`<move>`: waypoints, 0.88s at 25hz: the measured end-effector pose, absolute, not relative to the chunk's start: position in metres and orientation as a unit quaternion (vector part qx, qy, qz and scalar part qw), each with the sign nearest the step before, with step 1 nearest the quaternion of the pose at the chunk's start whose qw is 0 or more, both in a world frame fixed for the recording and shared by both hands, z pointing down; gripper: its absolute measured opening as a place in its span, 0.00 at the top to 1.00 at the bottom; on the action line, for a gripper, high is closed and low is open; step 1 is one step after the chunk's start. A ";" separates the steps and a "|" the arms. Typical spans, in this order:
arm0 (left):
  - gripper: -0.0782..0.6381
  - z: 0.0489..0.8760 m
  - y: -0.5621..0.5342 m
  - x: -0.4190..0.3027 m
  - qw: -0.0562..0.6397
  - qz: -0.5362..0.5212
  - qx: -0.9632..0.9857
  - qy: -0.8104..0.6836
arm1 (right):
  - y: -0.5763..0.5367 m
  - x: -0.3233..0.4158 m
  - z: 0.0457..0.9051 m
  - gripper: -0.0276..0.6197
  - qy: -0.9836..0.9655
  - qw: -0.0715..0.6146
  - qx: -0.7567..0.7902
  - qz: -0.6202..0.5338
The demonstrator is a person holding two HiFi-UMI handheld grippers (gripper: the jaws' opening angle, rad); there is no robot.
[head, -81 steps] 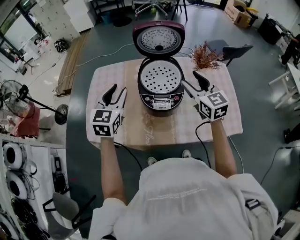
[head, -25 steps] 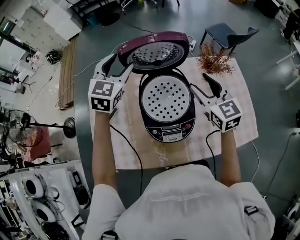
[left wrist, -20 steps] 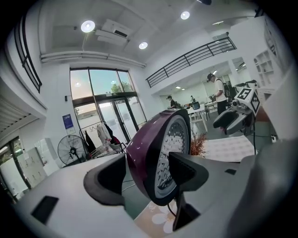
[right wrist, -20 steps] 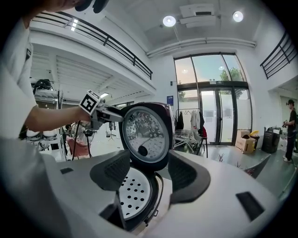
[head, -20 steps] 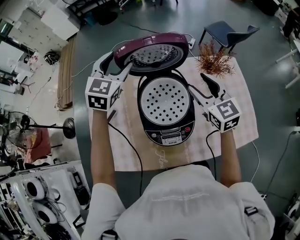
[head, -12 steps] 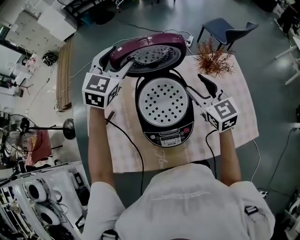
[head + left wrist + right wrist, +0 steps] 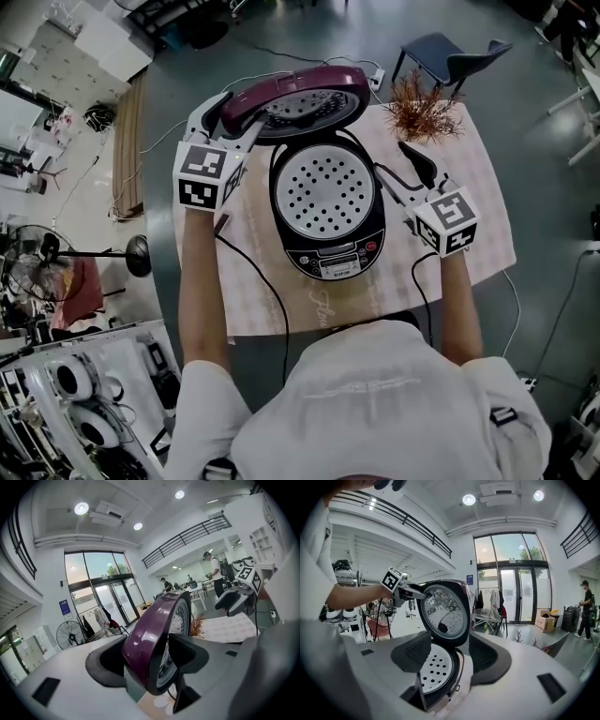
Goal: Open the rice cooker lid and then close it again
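Note:
The rice cooker [image 7: 328, 246] stands mid-table with its perforated inner plate [image 7: 326, 192] showing. Its purple lid [image 7: 295, 94] is hinged at the back and leans partly forward over the pot. My left gripper [image 7: 234, 117] has the lid's left rim between its closing jaws. In the left gripper view the purple rim [image 7: 154, 639] fills the gap, with a pad [image 7: 190, 651] against each side. My right gripper [image 7: 401, 173] hovers open just right of the cooker body. In the right gripper view nothing lies between its jaws [image 7: 447, 656]; the lid [image 7: 443, 611] stands beyond them.
A checked cloth covers the table [image 7: 478, 187]. A dried reddish plant [image 7: 422, 112] sits at the table's back right corner, and a dark chair [image 7: 450, 56] stands behind it. A black cable [image 7: 253, 281] trails across the cloth on the left.
My left gripper went from the table's front left up to the lid's left rim. Since then the lid has tipped a little further forward. The right gripper has stayed beside the cooker.

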State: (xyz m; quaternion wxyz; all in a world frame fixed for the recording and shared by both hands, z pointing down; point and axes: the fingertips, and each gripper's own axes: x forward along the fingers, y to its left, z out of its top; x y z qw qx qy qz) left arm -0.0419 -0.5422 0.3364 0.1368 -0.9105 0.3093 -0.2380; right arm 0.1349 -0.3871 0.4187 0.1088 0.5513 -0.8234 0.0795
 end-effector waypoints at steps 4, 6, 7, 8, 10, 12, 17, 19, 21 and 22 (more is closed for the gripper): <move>0.49 0.341 -0.523 -0.045 0.154 -0.239 -0.908 0.307 | -0.374 0.132 0.418 0.55 -0.824 0.106 0.551 0.082; 0.48 0.342 -0.511 -0.046 0.150 -0.231 -0.914 0.299 | -0.366 0.130 0.417 0.55 -0.824 0.106 0.551 0.083; 0.48 0.343 -0.505 -0.046 0.146 -0.227 -0.917 0.295 | -0.362 0.129 0.416 0.55 -0.824 0.107 0.551 0.083; 0.47 0.344 -0.499 -0.047 0.143 -0.225 -0.919 0.292 | -0.358 0.129 0.415 0.55 -0.824 0.108 0.551 0.082; 0.46 0.349 -0.487 -0.048 0.144 -0.229 -0.919 0.287 | -0.350 0.126 0.416 0.55 -0.824 0.109 0.550 0.082; 0.46 0.356 -0.476 -0.049 0.152 -0.242 -0.916 0.282 | -0.343 0.123 0.416 0.55 -0.825 0.110 0.548 0.082; 0.45 0.370 -0.449 -0.053 0.161 -0.261 -0.914 0.264 | -0.326 0.115 0.418 0.55 -0.828 0.109 0.544 0.086; 0.45 0.377 -0.439 -0.054 0.155 -0.263 -0.917 0.257 | -0.317 0.112 0.422 0.55 -0.828 0.111 0.543 0.089; 0.45 0.384 -0.429 -0.056 0.148 -0.265 -0.919 0.252 | -0.308 0.109 0.426 0.55 -0.828 0.113 0.541 0.092; 0.45 0.387 -0.425 -0.056 0.145 -0.266 -0.919 0.251 | -0.304 0.107 0.428 0.55 -0.829 0.115 0.540 0.094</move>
